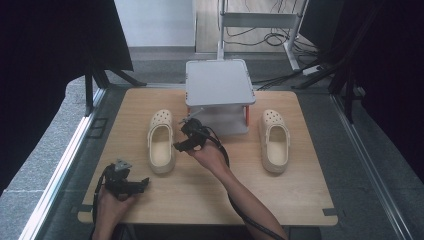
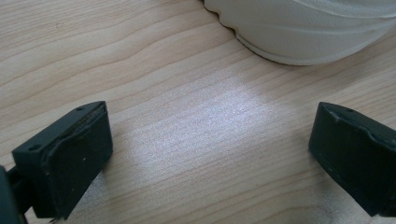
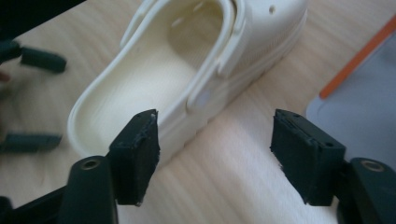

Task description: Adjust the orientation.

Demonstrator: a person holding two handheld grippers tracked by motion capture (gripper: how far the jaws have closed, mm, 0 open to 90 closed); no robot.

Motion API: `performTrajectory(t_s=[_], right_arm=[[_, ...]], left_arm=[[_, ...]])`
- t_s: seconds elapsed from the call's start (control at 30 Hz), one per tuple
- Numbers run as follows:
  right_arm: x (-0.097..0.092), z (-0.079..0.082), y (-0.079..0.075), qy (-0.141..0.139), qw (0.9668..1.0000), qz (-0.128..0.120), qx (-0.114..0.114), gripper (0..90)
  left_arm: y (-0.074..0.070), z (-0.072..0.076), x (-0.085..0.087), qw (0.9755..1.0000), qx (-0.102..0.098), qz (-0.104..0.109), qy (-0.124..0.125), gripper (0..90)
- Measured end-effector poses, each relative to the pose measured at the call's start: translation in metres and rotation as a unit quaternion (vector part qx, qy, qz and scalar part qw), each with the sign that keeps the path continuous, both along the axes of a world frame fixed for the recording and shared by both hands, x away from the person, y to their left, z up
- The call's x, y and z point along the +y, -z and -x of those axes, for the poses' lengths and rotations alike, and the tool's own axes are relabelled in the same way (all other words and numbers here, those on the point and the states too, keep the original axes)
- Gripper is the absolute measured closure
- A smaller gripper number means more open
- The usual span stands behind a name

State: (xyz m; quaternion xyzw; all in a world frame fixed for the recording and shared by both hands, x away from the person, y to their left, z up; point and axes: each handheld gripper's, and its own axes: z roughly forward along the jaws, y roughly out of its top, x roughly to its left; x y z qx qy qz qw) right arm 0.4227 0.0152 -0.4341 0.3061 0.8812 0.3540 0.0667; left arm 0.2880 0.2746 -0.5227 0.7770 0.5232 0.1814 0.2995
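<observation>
High view: right gripper (image 1: 179, 145) reached forward on an outstretched forearm, just beside the right flank of the left clog (image 1: 161, 141), pointing at it, jaws apart. Left gripper (image 1: 145, 183) low on the table (image 1: 210, 195) near the front edge, hand wrapped around it, aimed rightward. Second clog (image 1: 274, 141) well apart, beyond the grey stand (image 1: 219, 82).

Left gripper view: jaws spread wide over bare wood, clog heel (image 2: 299, 28) ahead, untouched.

Right gripper view: jaws part-spread, nothing pinched; clog (image 3: 187, 70) just past the left jaw.
</observation>
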Motion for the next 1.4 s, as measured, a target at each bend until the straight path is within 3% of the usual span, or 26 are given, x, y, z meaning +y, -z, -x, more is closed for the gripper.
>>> performTrajectory(t_s=[0.23,0.4,0.57,0.77,0.87,1.03,1.13,1.4], right_arm=[[0.037,-0.015,0.005,0.016,0.9997,0.016,-0.003,37.1],[0.052,-0.024,0.012,0.032,0.9989,0.034,-0.004,40.3],[0.063,-0.033,0.020,0.047,0.9977,0.048,0.004,53.3],[0.061,-0.038,0.020,0.065,0.9959,0.051,0.037,65.9],[0.060,-0.036,0.018,0.072,0.9948,0.068,0.025,71.3],[0.051,-0.038,0.012,0.074,0.9947,0.068,0.023,76.8],[0.049,-0.032,0.003,0.062,0.9952,0.075,0.011,77.4],[0.040,-0.017,-0.013,0.034,0.9969,0.070,0.005,77.5]], left_arm=[[0.000,0.000,0.000,1.0000,0.000,0.000,0.000,0.0],[0.000,0.000,0.000,1.0000,-0.001,-0.001,0.000,0.0],[0.000,0.000,0.000,1.0000,-0.001,-0.001,0.000,0.0],[0.000,0.000,0.000,1.0000,-0.001,-0.001,0.000,0.0],[0.000,0.000,0.000,1.0000,0.000,-0.001,0.000,0.0],[0.000,0.000,0.000,1.0000,0.000,0.000,0.000,0.0],[0.000,0.000,0.000,1.0000,0.000,0.000,0.000,0.0],[0.000,0.000,0.000,1.0000,-0.001,0.001,-0.001,0.0]])
